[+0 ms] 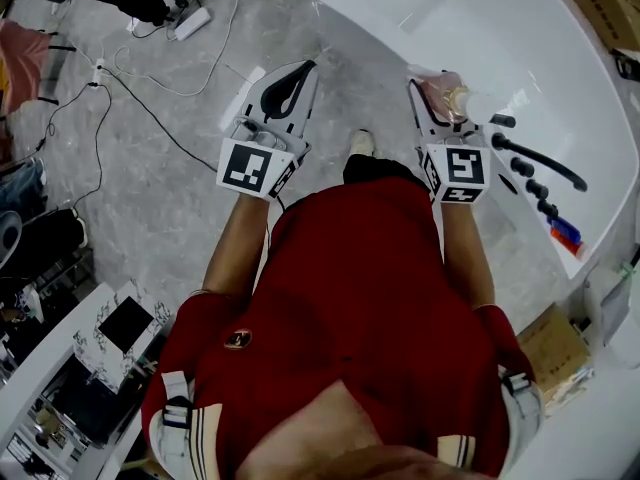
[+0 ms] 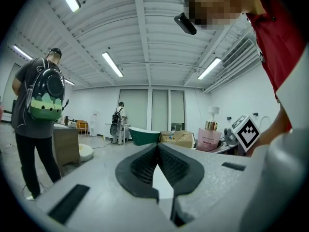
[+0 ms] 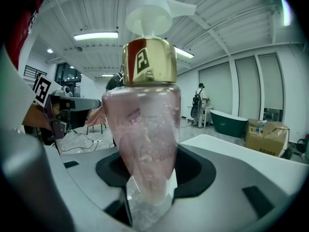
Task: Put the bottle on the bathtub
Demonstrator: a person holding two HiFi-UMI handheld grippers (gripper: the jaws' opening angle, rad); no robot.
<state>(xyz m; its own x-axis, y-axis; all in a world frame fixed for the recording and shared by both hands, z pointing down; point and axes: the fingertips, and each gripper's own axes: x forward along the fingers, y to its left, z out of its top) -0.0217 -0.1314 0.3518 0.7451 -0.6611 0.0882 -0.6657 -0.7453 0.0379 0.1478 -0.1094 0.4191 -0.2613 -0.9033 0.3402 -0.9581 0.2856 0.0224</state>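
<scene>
Now I am stretching both forearms forward, side by side, in the middle of the head view. My right gripper is reaching toward the upper right of the frame, over the near rim of the white bathtub. Its fingers are clamping the lower body of the pink bottle, which is standing upright between them, gold collar and white pump on top. Whether the bottle is touching the bathtub I cannot tell. My left gripper is pointing over the grey floor at upper centre, fingers pressed together with nothing between them.
</scene>
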